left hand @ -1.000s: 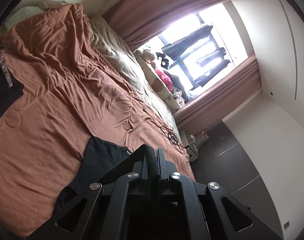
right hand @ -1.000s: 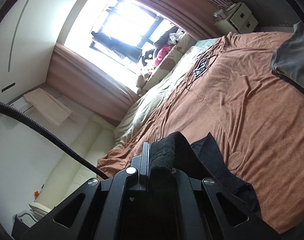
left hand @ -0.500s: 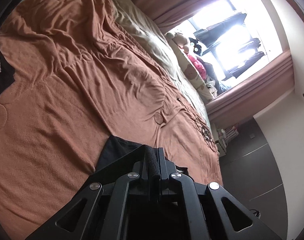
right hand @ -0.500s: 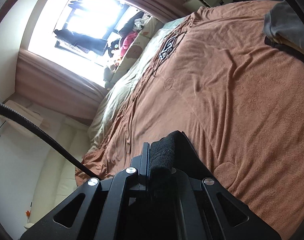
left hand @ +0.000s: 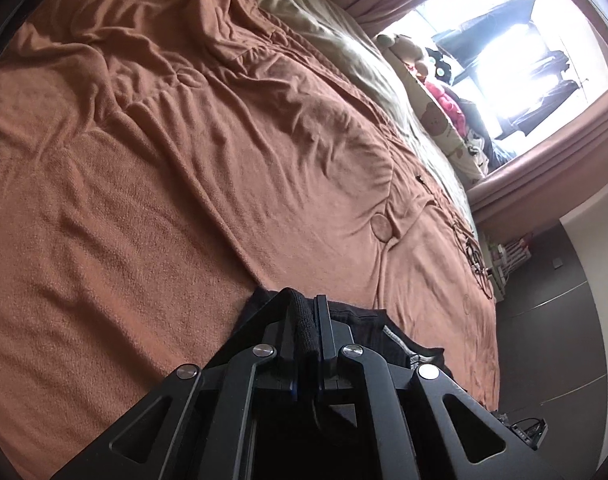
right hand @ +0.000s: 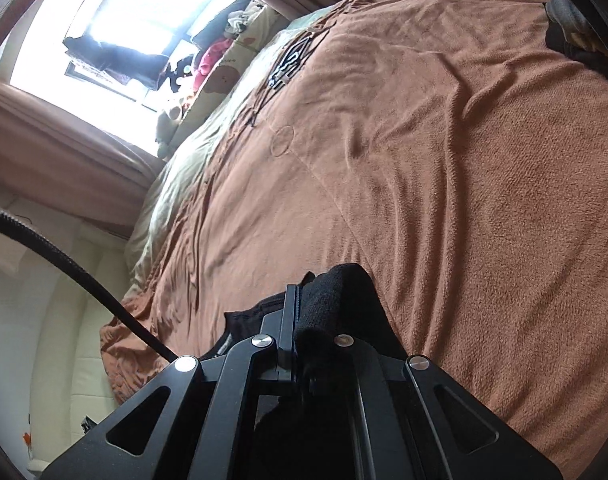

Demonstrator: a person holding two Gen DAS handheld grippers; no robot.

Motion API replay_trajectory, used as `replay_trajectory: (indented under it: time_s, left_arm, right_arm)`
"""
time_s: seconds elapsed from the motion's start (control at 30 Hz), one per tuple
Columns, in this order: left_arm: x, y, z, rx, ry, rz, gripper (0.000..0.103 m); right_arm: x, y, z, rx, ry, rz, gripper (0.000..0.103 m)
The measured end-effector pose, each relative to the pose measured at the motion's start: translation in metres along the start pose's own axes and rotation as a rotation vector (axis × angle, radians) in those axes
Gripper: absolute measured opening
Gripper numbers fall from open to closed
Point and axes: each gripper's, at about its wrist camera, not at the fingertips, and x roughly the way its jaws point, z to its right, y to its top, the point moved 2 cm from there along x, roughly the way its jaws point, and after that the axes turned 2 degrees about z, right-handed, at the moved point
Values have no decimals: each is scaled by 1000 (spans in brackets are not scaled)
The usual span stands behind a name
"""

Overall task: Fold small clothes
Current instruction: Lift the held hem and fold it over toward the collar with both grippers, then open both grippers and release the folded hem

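A small black garment [left hand: 388,330] hangs low over the rust-orange blanket [left hand: 184,184], with a pale label strip showing along its edge. My left gripper [left hand: 304,312] is shut on a bunched fold of its black cloth. In the right wrist view my right gripper [right hand: 316,296] is shut on another thick fold of the same black garment [right hand: 336,300], close above the blanket [right hand: 464,200]. Most of the garment is hidden under the two gripper bodies.
A beige sheet [left hand: 344,52] and pillows with soft toys [left hand: 436,96] line the window side of the bed. A grey and dark clothes pile [right hand: 564,12] lies at the blanket's far corner. A black cable [right hand: 64,264] crosses the right wrist view. Dark cabinets [left hand: 552,320] stand beyond the bed.
Both grippers have dropped toward the blanket and tipped downward with the black garment still pinched. The window and walls have slid out toward the edges of both views.
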Motion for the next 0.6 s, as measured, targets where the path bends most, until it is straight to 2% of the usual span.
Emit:
replay_trajectory:
  time_s: [0.07,0.13,0.17,0.2,0.23,0.27,0.33,0.43,0.6]
  left_arm:
    - [6,0,-3,-1,25,-19,6]
    - [8,-1,-5,15,58,-36,17]
    - [5,-2,-5,34,70,-35,22]
    - [2,-3,-4,53,79,-29,33]
    - [-2,-4,-3,75,90,-24,44]
    - [-5,-6,-1,107,102,-24,49]
    - [-9,-8,5,164,119,-34,60]
    - [-7,-17,14,291,159,-80,62]
    - [-1,-47,27,511,221,-177,62]
  right_arm:
    - [1,-1,-5,-16,-34,-28,1]
    - [-5,-2,-14,-60,-50,-38,3]
    - [-9,-3,-21,-101,-63,-39,16]
    - [-14,-5,-29,-149,-72,-39,44]
    - [-20,-7,-36,-188,-70,-36,60]
    - [-24,-8,-41,-217,-67,-27,78]
    - [-35,-13,-53,-304,-92,-23,79]
    - [-42,-26,-66,-433,-121,-73,79]
    - [-42,-44,-80,-604,-222,-160,79]
